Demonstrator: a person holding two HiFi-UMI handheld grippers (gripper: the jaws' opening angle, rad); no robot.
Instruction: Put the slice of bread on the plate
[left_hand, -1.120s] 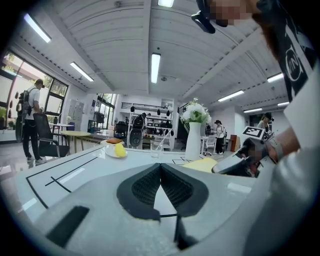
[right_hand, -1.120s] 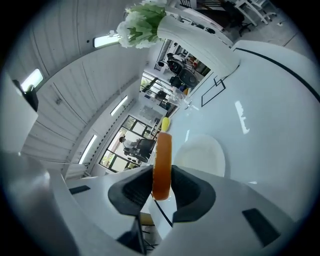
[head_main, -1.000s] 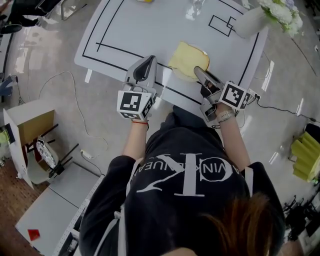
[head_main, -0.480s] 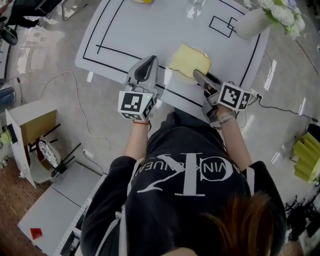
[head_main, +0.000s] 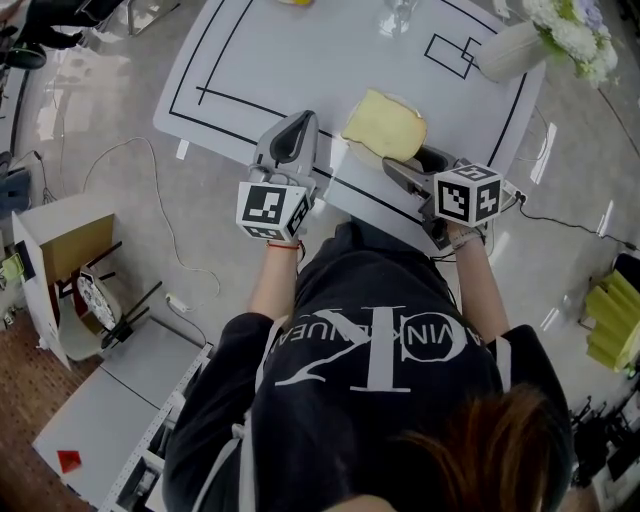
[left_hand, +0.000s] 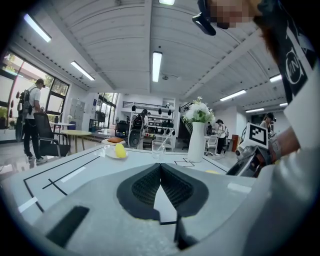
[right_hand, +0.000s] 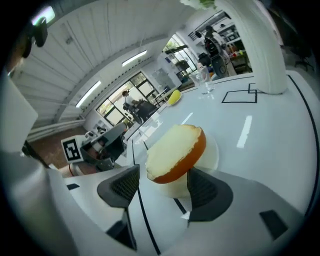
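Observation:
The slice of bread (head_main: 385, 123), pale yellow with a brown crust, rests on a small white plate (head_main: 371, 153) near the table's front edge. In the right gripper view the bread (right_hand: 175, 152) lies tilted on the plate (right_hand: 212, 152), and its near end hangs over the rim. My right gripper (head_main: 412, 165) is just behind that end. Its jaws are opening: they stand wide on either side of the crust, and the pads (right_hand: 125, 185) are off it. My left gripper (head_main: 290, 135) rests shut on the table left of the plate, with nothing in it (left_hand: 160, 167).
A white vase with flowers (head_main: 520, 45) stands at the table's far right, with a taped square (head_main: 450, 50) beside it and a drinking glass (head_main: 397, 15) at the far edge. Further back a plate holds a yellow fruit (left_hand: 119, 150). Black tape lines cross the table (head_main: 280, 60).
The right gripper rolled and its jaws spread wide, letting go of the bread, which stays on the plate. The left gripper kept still.

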